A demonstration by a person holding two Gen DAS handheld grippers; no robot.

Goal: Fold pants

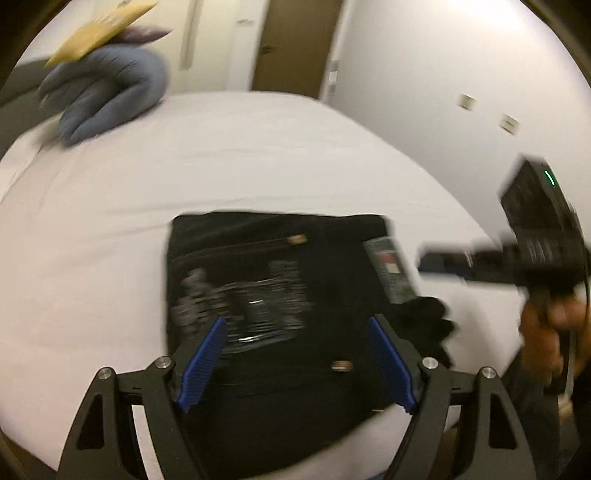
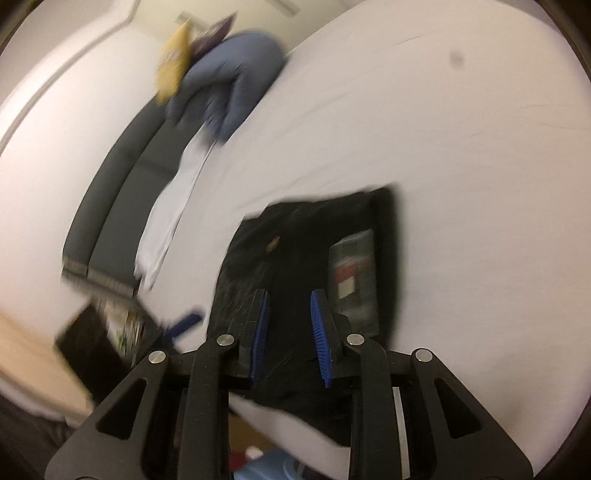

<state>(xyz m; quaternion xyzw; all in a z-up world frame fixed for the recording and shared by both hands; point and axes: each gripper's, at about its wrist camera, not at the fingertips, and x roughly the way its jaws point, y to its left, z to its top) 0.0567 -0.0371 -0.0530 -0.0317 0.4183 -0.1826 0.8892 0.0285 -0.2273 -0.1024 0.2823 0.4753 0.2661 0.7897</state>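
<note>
The black pants (image 1: 280, 273) lie folded into a compact rectangle on the white bed (image 1: 110, 229), with a grey tag (image 1: 391, 269) showing at their right side. My left gripper (image 1: 295, 354) is open and empty, held above the near edge of the pants. My right gripper (image 2: 290, 332) is partly open and empty, just above the pants (image 2: 306, 236); it also shows in the left wrist view (image 1: 436, 264) at the right, in a hand. Both views are motion-blurred.
A blue-grey bundle of cloth (image 1: 110, 92) with a yellow packet (image 1: 99, 29) on it sits at the bed's far left corner. A dark headboard or bench (image 2: 122, 192) runs along the bed's side. White walls and a brown door (image 1: 295, 44) stand behind.
</note>
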